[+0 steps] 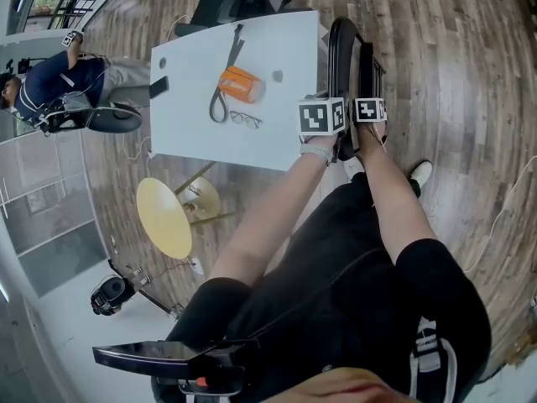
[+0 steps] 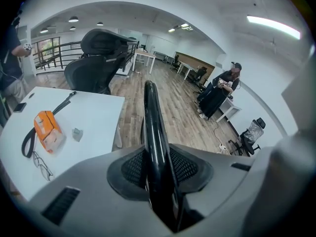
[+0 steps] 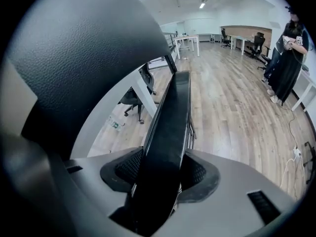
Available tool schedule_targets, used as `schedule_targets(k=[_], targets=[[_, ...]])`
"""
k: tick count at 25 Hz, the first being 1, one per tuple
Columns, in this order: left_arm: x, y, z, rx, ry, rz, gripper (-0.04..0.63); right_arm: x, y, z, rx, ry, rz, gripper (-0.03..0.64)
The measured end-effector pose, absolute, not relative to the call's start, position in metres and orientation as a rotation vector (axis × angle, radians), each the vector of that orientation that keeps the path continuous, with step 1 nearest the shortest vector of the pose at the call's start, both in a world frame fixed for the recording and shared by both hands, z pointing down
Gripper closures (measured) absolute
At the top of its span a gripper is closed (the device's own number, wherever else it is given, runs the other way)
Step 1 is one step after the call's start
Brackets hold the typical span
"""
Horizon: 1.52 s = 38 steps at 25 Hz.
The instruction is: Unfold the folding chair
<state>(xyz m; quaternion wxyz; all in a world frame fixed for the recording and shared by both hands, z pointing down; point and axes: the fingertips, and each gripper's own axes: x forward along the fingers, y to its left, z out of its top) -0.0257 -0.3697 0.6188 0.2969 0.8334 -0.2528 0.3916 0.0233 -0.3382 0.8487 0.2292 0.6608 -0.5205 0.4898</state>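
The folded black chair (image 1: 344, 49) stands upright on the wooden floor against the white table's right edge. My left gripper (image 1: 334, 145) is at its top edge. In the left gripper view a glossy black frame tube (image 2: 152, 117) runs between the pads, and the left gripper (image 2: 158, 168) is shut on it. My right gripper (image 1: 370, 137) sits just to the right on the same chair. In the right gripper view a broad black seat panel (image 3: 175, 107) fills the gap, with the right gripper (image 3: 160, 176) shut on it. The chair's legs are hidden below.
The white table (image 1: 193, 124) carries an orange pouch with a black strap (image 1: 241, 84) and glasses (image 1: 245, 120). A round yellow stool (image 1: 164, 217) stands under its near edge. A seated person (image 1: 67, 82) is far left, and a black office chair (image 2: 98, 58) stands behind the table.
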Motion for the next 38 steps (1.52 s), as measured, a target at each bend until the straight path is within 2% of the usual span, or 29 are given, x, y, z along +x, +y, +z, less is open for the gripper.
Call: schedule_targets(k=[4, 38], targets=[[-0.024, -0.367, 0.62, 2.217, -0.676, 1.054, 0.491, 0.026, -0.327, 0.853, 1.804, -1.494, 1.45, 0.405], [-0.018, -0.353, 0.685, 2.148, -0.485, 1.005, 0.485, 0.234, -0.16, 0.946, 1.631, -2.161, 1.926, 0.408]])
